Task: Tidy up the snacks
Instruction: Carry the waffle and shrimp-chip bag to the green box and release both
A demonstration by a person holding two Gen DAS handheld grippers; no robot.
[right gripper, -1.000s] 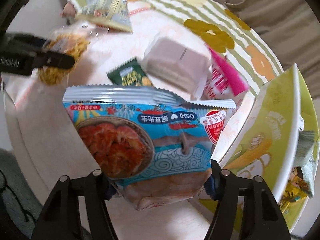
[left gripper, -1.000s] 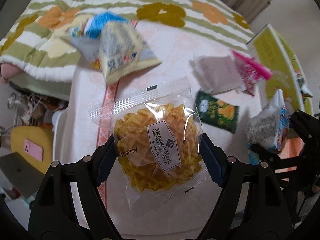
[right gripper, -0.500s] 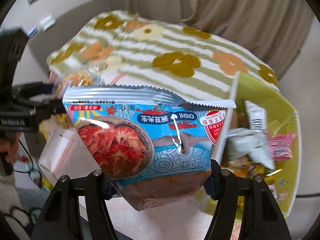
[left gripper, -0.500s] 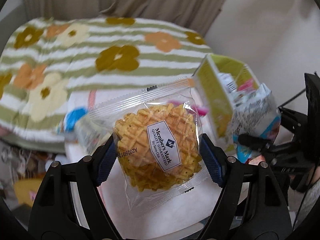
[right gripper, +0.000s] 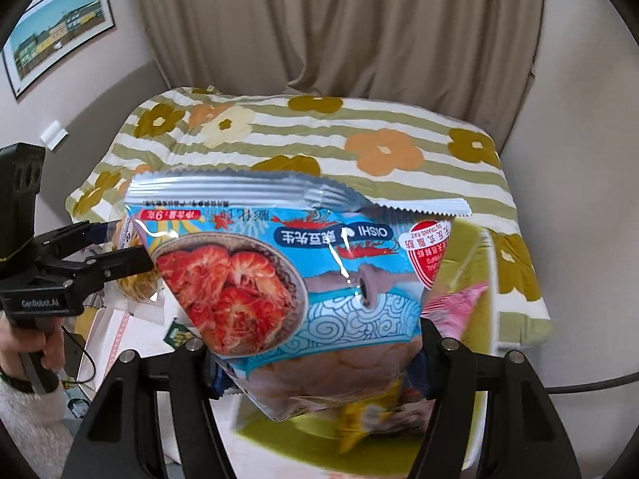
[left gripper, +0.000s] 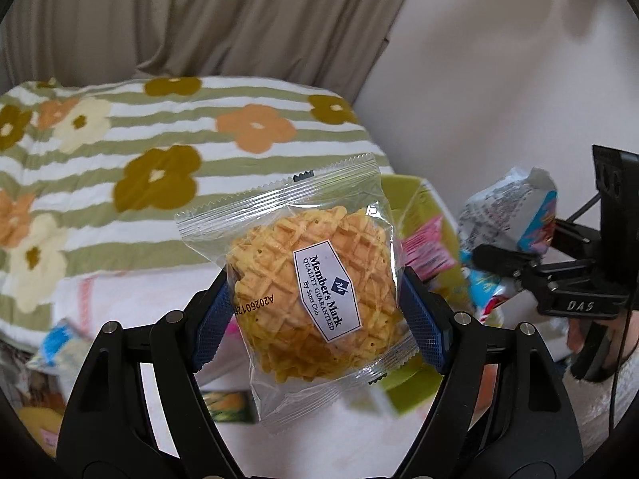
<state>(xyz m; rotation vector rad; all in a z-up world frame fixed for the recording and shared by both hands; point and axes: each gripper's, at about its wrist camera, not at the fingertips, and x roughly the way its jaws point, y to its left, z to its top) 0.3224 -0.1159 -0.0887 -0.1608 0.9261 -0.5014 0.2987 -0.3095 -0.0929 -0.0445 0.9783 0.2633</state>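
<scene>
1. The left tool [left gripper: 315,311] is clamped on a clear packet of waffle biscuits [left gripper: 307,287], its blue pads [left gripper: 211,319] pressing the packet's two sides; the packet is held up off the white surface [left gripper: 131,303], with its white label facing the camera.
2. The right tool [right gripper: 319,363] is clamped on a blue prawn-cracker bag [right gripper: 287,275], gripped near one end; the print reads upside down and the crimped silver seal points away from the camera.
3. Each tool shows in the other's view: the right one holds its bag at the right edge of the left view, the left one holds the waffle packet at the left edge of the right view.
4. Below and behind both packets stands a yellow-green box [left gripper: 419,215] with a pink packet [left gripper: 429,247] inside it; motion blur hides its other contents.
5. A small green packet [left gripper: 227,405] lies on the surface below the left tool.
6. Behind is a bed with a striped, flowered blanket [right gripper: 359,135], and beige curtains [right gripper: 319,20] hang beyond it.
</scene>
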